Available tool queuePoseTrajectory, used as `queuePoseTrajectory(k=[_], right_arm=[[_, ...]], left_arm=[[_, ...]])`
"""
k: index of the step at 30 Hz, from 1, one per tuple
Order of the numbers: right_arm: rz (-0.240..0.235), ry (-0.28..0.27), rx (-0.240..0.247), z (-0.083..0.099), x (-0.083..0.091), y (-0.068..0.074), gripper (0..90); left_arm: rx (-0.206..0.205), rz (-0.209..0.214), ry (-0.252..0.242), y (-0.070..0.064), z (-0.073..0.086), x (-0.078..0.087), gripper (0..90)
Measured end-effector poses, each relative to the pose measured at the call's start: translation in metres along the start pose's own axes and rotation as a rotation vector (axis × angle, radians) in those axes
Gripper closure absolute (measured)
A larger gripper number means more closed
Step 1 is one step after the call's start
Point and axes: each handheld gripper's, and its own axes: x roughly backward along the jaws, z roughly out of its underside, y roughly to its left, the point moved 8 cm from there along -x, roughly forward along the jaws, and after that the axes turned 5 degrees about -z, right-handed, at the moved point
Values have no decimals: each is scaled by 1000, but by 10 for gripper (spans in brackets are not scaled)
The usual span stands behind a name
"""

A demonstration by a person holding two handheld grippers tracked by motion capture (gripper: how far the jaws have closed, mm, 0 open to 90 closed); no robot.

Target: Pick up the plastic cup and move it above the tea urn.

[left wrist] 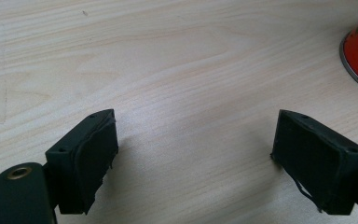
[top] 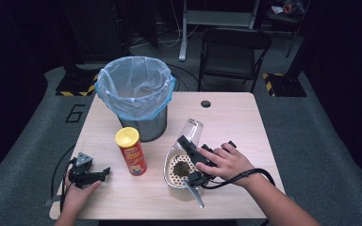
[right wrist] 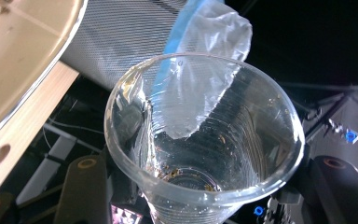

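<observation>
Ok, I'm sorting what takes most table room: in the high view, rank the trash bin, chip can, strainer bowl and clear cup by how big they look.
1. Trash bin
2. Strainer bowl
3. Chip can
4. Clear cup, tilted in the right gripper, so its look is foreshortened.

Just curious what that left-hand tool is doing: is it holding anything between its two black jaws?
No, the left gripper has its jaws spread wide apart with nothing but bare wooden table showing between them.

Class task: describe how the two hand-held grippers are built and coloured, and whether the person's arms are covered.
Both the left gripper and the right gripper are black with blocky, flat-padded jaws. A grey three-cornered plate tops the left one. A black cable trails from the right one. No sleeves show on the forearms.
</observation>
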Motion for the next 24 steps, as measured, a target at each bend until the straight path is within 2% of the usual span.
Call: queuePoseTrajectory(k=[2,3,4,5,6,12,14,15,17,20,21,22,23,24], right_arm=[[17,1,-13,-1,1,-2,395],[31,17,-97,-1,2,1,395],[27,5,-77,-1,2,-3,395],[74,8,-102,0,2,-8,395],[95,15,-128,0,2,-9,395],[86,4,-173,-3,3,-10,395],[99,4,-201,-1,5,-14,395],[94,-11,-240,-2,4,-14,394],[94,-17,-354,1,6,-16,393],[98,-28,-425,5,6,-21,392],[98,-28,-425,5,6,-21,392],[70,-46,-526,8,6,-23,391],[70,-46,-526,8,6,-23,391],[68,-50,-566,9,6,-25,391]], left_arm=[[3,-5,-10,0,0,-1,136],[3,-5,-10,0,0,-1,136],[1,-2,-3,0,0,0,136],[3,-4,-8,0,0,-1,136],[1,0,0,0,0,0,136],[5,-4,-8,0,0,-1,136],[3,-5,-9,0,0,-1,136],[3,-5,-10,0,0,-1,136],[3,-5,-10,0,0,-1,136],[1,-3,-5,0,0,0,136],[1,-3,-5,0,0,0,136],[4,-3,-8,0,0,-1,136],[4,-3,-8,0,0,-1,136],[5,-3,-8,0,0,-1,136]])
